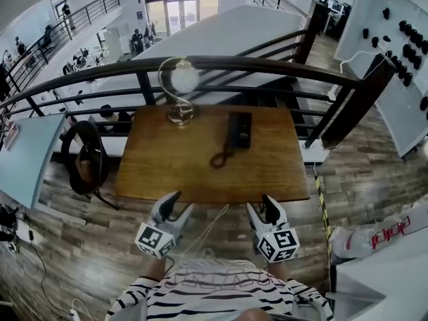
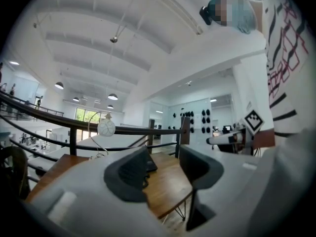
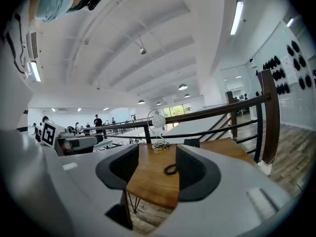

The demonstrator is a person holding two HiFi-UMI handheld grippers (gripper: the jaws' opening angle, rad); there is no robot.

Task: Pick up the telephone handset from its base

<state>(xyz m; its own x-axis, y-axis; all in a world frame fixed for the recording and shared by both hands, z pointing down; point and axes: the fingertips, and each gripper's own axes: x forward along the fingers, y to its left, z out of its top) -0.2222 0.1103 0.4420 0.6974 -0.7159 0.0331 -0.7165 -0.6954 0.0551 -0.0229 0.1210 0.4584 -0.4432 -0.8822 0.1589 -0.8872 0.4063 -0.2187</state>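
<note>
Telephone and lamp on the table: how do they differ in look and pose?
The telephone is black, boxy and lies flat; the lamp stands upright, a pale globe on a curved metal stem. The telephone sits right of the lamp, its cord looped toward the near edge. Both rest on the wooden table, toward its far edge.

A globe lamp [image 1: 184, 79] is standing at the far edge of the tabletop [image 1: 167, 166] facing me; a dark railing [image 1: 267, 63] is running just behind that tabletop.

Wooden table [image 1: 154, 162]: globe lamp [image 1: 182, 89] at rear edge; black telephone [image 1: 239, 129] right of centre; coiled cord [image 1: 221, 158] just in front.
</note>
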